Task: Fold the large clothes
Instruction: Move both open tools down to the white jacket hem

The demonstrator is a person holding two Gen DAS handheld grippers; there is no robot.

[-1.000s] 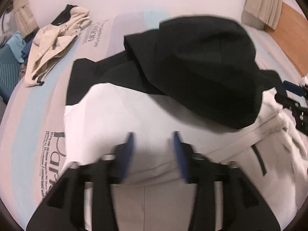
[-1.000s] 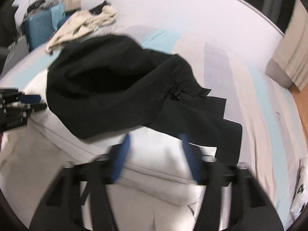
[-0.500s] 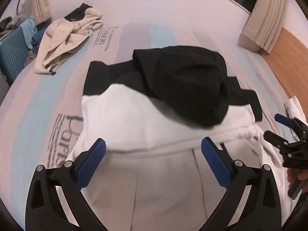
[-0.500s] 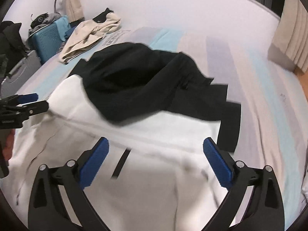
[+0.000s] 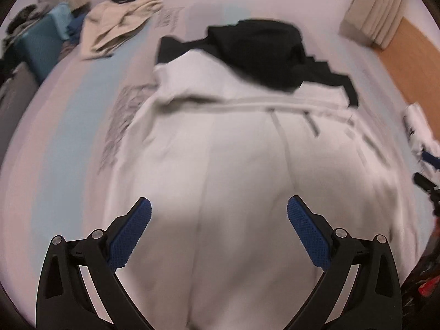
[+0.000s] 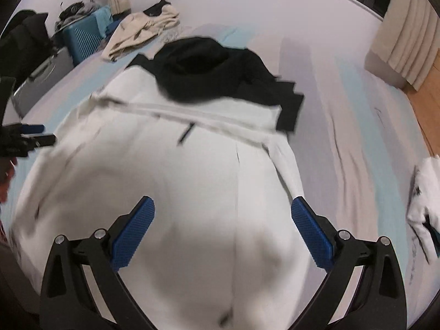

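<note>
A big white jacket (image 5: 236,165) with a black hood (image 5: 264,52) lies spread across the striped bed (image 5: 63,126), hood end away from the grippers. The left gripper (image 5: 219,220) hangs above the white back panel with nothing between its blue pads (image 5: 129,236); its jaws have just been opening and now stand wide apart. The right gripper (image 6: 222,220) is the same: jaws just opened, spread wide, empty, over the white cloth.

From the left gripper's camera, the printed lettering on the bed sheet shows beside the jacket's left edge, and a strip of wooden floor (image 5: 412,63) appears at the right. The right gripper's camera shows what that one misses: a crumpled white cloth (image 6: 425,200) near the bed's right edge. Both views catch a beige garment (image 6: 143,33) heaped beyond the hood and a blue suitcase (image 6: 79,38) beside the bed.
</note>
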